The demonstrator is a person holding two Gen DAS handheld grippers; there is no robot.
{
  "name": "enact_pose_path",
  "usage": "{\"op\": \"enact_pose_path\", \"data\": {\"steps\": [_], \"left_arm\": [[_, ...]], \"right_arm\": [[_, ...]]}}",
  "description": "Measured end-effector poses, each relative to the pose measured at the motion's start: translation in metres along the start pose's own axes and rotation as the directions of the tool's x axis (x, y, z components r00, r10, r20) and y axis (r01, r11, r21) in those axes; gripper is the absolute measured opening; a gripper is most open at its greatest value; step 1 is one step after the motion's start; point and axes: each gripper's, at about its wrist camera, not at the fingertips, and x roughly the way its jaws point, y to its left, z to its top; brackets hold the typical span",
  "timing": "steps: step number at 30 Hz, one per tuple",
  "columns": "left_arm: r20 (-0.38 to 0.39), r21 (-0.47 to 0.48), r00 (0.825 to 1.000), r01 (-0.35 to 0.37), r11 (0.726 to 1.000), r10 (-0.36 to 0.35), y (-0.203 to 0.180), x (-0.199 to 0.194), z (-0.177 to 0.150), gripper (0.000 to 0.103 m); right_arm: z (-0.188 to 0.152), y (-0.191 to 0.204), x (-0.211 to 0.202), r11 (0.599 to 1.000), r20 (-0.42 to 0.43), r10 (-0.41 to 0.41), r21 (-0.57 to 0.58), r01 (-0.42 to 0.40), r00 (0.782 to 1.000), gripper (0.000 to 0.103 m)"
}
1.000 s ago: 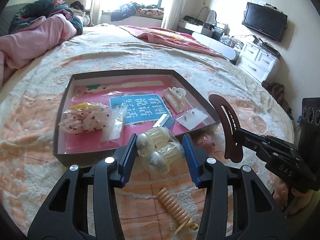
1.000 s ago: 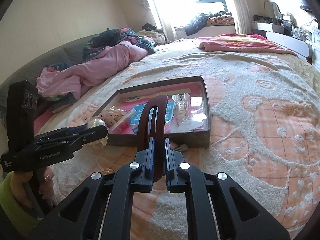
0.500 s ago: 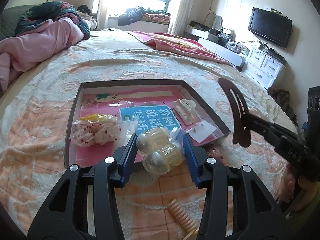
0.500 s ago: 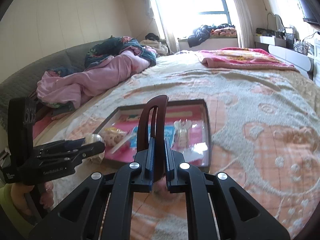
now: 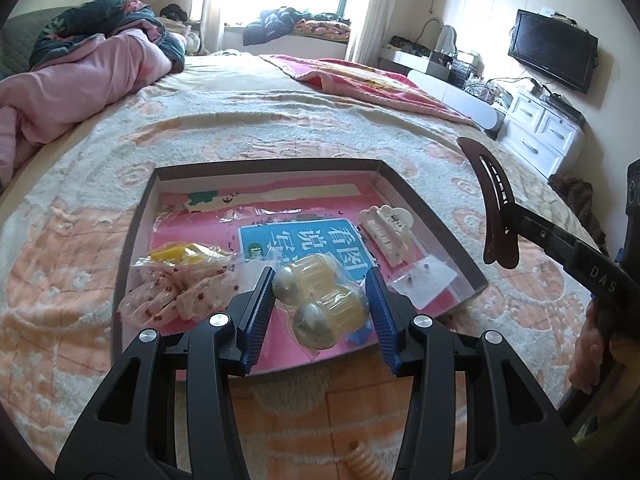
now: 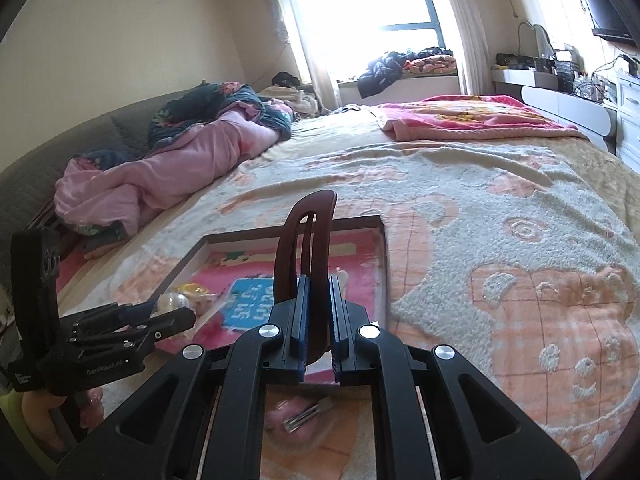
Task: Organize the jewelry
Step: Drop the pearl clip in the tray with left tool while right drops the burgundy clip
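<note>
left gripper [image 5: 320, 304]: clamped on a clear bag of two yellowish hair ties [image 5: 320, 300], held over the tray's near edge
right gripper [image 6: 318, 320]: clenched on a brown hair clip [image 6: 306, 248], upright, beside the tray
tray [image 5: 136, 216]: on the bed blanket, holds a white claw clip [image 5: 386, 232], floral scrunchie bag [image 5: 176, 292], earring card [image 5: 424, 280]
step: carrying both items to the tray
next: probably lower into a bare spot, then let go
far: pink quilt [image 5: 72, 88], TV [image 5: 554, 56]
</note>
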Motion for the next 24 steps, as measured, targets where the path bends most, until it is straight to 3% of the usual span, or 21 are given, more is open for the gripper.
{"op": "enact_pose_path", "data": {"steps": [14, 24], "left_arm": [[-0.064, 0.032, 0.998, -0.028, 0.999, 0.03, -0.009, 0.049, 0.015, 0.038], [-0.112, -0.011, 0.994, -0.02, 1.0, 0.019, -0.003, 0.071, 0.014, 0.038]], "right_arm": [[-0.014, -0.02, 0.049, 0.998, -0.1, -0.042, 0.049, 0.047, 0.994, 0.009], [-0.024, -0.028, 0.059, 0.995, -0.152, -0.034, 0.086, 0.047, 0.988, 0.009]]}}
